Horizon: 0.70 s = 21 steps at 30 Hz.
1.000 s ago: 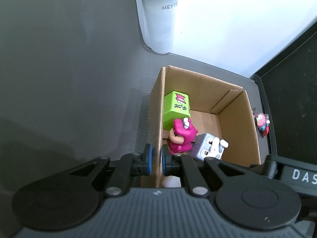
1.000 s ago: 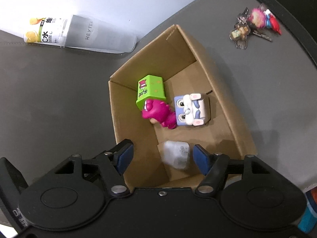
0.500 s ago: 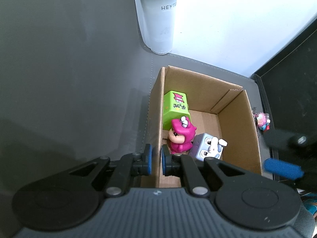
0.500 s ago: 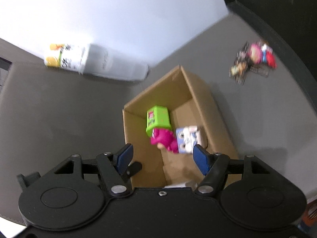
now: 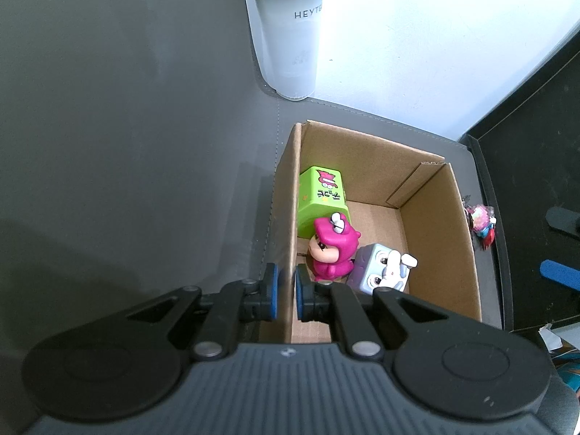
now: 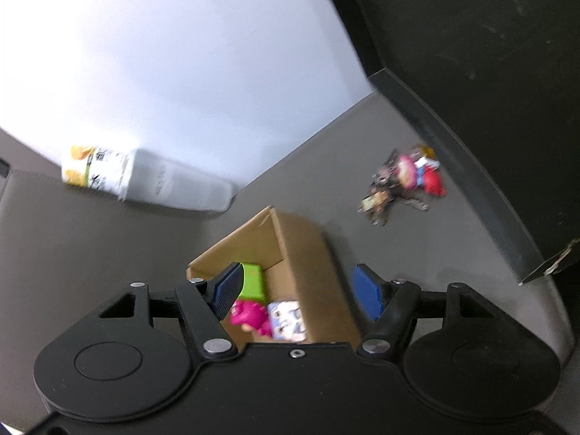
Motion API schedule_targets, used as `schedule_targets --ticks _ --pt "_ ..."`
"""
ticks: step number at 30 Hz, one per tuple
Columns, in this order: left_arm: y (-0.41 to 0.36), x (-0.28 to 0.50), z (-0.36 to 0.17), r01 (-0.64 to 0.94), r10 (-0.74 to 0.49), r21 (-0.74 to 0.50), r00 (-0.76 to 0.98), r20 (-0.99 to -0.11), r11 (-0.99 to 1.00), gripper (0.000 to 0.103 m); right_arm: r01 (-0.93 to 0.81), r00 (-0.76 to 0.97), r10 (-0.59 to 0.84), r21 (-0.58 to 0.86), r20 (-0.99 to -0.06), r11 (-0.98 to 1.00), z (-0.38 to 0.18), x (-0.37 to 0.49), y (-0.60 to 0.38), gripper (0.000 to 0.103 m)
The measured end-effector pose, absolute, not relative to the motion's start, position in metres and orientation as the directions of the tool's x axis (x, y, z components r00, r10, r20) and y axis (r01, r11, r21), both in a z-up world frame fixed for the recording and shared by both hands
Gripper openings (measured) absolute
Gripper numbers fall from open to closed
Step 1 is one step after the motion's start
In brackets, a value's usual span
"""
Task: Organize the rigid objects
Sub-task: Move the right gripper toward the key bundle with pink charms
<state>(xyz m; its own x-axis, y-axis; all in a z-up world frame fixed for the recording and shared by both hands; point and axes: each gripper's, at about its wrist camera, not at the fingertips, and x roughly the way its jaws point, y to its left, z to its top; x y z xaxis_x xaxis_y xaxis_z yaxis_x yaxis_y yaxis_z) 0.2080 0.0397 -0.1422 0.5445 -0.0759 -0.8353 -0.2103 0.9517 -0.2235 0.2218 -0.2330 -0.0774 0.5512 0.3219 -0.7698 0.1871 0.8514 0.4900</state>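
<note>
An open cardboard box sits on the grey table. Inside lie a green cube, a magenta figurine and a lilac bunny cube. My left gripper is shut on the box's left wall near its front corner. My right gripper is open and empty, raised above the box; its blue pads show at the right edge of the left wrist view. A bunch of keychains lies on the table right of the box.
A translucent plastic cup stands behind the box against the white wall. A black raised panel borders the table on the right.
My right gripper has risen and drawn back from inside the box, away from a white object it hovered over; the box now looks smaller in its view. My left gripper stays clamped on the box wall.
</note>
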Motion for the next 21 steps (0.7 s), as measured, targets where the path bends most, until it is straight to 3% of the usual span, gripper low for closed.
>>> schedule_targets --ticks 4,7,21 --pt "0.040 0.209 -0.143 -0.211 -0.074 -0.222 0.544 -0.836 0.952 0.009 0.211 0.563 0.285 0.468 -0.776 0.858 -0.081 0.226 -0.244 0.070" --pt "0.039 0.209 -0.143 -0.211 -0.072 -0.220 0.546 -0.835 0.952 0.009 0.214 0.579 0.267 0.459 -0.770 0.862 -0.085 0.230 -0.251 0.081" --pt "0.040 0.209 -0.143 -0.213 -0.073 -0.222 0.544 -0.836 0.952 0.009 0.303 0.551 0.219 0.438 -0.805 0.846 -0.119 0.271 -0.274 0.088"
